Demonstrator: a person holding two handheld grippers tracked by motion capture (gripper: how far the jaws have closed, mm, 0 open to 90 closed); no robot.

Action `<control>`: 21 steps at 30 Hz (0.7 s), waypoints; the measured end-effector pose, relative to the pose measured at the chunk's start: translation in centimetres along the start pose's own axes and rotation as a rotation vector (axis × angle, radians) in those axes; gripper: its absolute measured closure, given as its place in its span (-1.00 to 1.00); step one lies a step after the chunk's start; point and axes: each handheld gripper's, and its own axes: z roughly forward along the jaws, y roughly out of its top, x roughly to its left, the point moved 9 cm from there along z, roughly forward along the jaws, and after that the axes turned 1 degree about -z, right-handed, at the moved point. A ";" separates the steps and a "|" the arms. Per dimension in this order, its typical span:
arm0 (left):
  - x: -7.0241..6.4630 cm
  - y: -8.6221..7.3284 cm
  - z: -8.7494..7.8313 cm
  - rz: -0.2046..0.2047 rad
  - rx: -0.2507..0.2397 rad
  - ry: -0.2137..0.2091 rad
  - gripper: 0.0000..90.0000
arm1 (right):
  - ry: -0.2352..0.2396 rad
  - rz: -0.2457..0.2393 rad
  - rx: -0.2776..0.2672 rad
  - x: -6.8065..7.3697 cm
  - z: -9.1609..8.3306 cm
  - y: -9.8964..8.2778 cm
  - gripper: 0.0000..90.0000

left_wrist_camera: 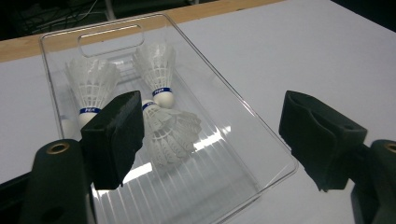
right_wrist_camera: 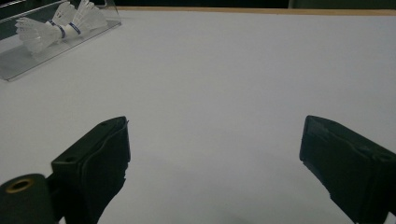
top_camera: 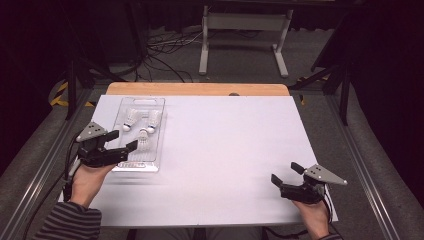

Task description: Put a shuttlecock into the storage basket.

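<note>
The left tool [top_camera: 121,140] is held wide open, with nothing gripped between its jaws. Just ahead of it a clear plastic tray [left_wrist_camera: 243,140] is seen, its near edge lying under the jaws. Three white shuttlecocks [left_wrist_camera: 170,135] are laid in the tray, the nearest just beyond the tool's left jaw; whether it is touched cannot be told. The right tool [top_camera: 286,173] is also spread wide and is empty, held over the white surface [top_camera: 225,150] well apart from the tray. Open room is left ahead of it.
</note>
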 end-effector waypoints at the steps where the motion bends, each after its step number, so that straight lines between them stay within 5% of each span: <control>1: 0.0 -0.1 -0.1 0.001 0.003 -0.003 -0.48 | 0.000 0.000 0.001 0.0 0.0 0.0 -0.79; 21: -0.5 -1.1 -1.0 -0.012 -0.029 -0.011 -0.49 | 0.000 -0.002 0.000 0.0 0.0 0.0 -0.79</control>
